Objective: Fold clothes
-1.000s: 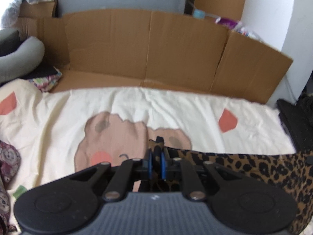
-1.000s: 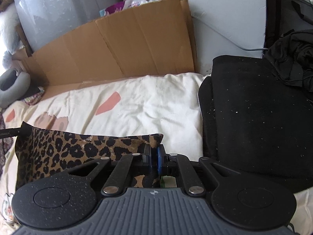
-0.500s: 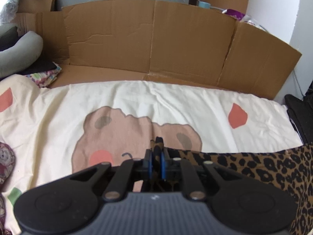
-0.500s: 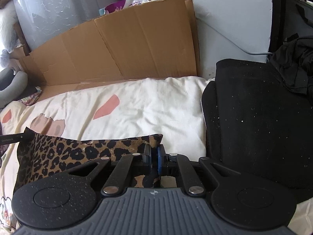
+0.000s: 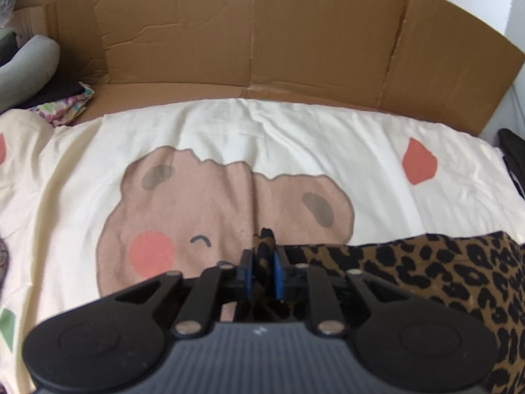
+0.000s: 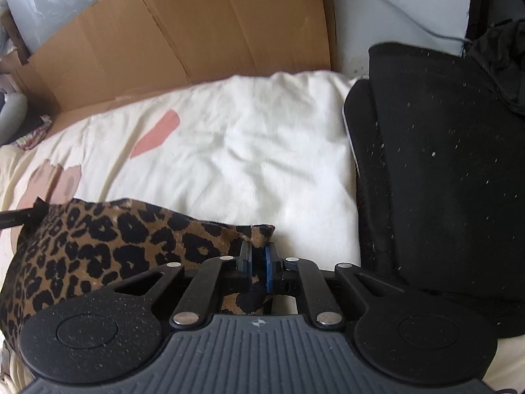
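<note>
You are at the point of laying the leopard-print garment (image 5: pixel 426 272) down on the cream bedsheet (image 5: pixel 295 138) with the bear face printed on it: each gripper has one corner of its far edge, and the cloth stretches between them, draped low over the sheet in front of the cardboard (image 5: pixel 249 32). Your left gripper (image 5: pixel 262 271) has its jaws opening, with the left corner of the garment between the blue pads but no longer squeezed tight. Your right gripper (image 6: pixel 257 262) is also opening, its jaws only a little apart with the right corner between them, just beside the black cushion (image 6: pixel 443 180). This looks like the release at the end of a fold. Next, let both corners drop flat and even, draw the grippers back without dragging the cloth, then check whether the edges line up before taking hold for another fold.
</note>
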`<action>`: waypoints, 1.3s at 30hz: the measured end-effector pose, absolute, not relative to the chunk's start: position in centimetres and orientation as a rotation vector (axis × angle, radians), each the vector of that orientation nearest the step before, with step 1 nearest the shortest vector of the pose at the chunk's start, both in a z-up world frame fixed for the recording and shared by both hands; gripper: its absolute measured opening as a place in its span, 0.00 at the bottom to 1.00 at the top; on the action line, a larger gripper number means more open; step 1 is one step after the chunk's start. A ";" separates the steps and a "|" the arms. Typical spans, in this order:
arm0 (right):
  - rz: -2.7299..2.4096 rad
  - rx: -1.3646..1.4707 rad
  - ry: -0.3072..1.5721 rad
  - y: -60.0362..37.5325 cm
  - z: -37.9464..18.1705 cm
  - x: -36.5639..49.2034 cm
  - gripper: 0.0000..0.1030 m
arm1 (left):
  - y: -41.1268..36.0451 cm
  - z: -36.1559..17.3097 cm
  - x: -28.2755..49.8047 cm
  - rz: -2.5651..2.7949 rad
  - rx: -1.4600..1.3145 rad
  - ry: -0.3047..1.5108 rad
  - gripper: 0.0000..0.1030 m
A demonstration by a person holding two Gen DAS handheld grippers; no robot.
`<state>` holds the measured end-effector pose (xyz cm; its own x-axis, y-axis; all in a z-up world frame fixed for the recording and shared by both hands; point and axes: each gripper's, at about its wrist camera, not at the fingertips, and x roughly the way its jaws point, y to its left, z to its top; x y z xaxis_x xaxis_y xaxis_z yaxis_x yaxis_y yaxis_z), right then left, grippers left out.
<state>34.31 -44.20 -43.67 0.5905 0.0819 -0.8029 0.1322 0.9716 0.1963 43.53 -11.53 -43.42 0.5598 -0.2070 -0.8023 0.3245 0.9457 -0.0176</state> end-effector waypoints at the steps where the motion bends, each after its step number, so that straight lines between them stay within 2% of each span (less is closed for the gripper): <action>1: -0.039 0.255 0.940 -44.3 -43.5 34.2 0.10 | -11.5 -42.9 43.4 -0.300 0.139 0.920 0.22; 3: -0.045 0.272 0.927 -44.6 -42.8 33.8 0.12 | -11.4 -41.8 43.0 -0.281 0.144 0.903 0.21; 11: 0.067 0.262 0.807 -42.9 -38.9 31.9 0.12 | -13.6 -38.1 38.2 -0.400 0.165 0.879 0.26; 19: 0.235 0.200 0.782 -38.2 -37.4 31.4 0.12 | -17.3 -37.4 33.3 -0.523 0.165 0.913 0.27; 24: 0.273 0.103 0.805 -35.9 -38.6 31.8 0.13 | -18.7 -38.3 32.6 -0.540 0.180 0.968 0.27; 26: 0.280 0.090 0.815 -35.4 -39.2 32.1 0.13 | -19.1 -38.6 32.7 -0.550 0.186 0.987 0.30; 28: 0.290 0.085 0.825 -35.0 -39.7 32.4 0.13 | -19.4 -38.8 33.1 -0.572 0.184 1.004 0.40; 31: 0.316 0.074 0.842 -34.4 -39.9 33.2 0.14 | -19.9 -39.0 33.9 -0.573 0.200 1.031 0.40; 32: 0.323 0.067 0.849 -34.2 -40.0 33.5 0.17 | -20.1 -39.0 34.2 -0.569 0.207 1.041 0.40; 33: 0.324 0.042 0.850 -34.0 -40.0 33.7 0.28 | -20.2 -39.1 34.4 -0.565 0.213 1.051 0.40; 35: 0.329 0.026 0.856 -34.0 -40.2 34.1 0.32 | -20.8 -39.1 34.7 -0.566 0.243 1.069 0.40; 39: 0.335 0.046 0.873 -34.4 -40.5 34.9 0.32 | -22.0 -39.4 34.8 -0.587 0.353 1.091 0.42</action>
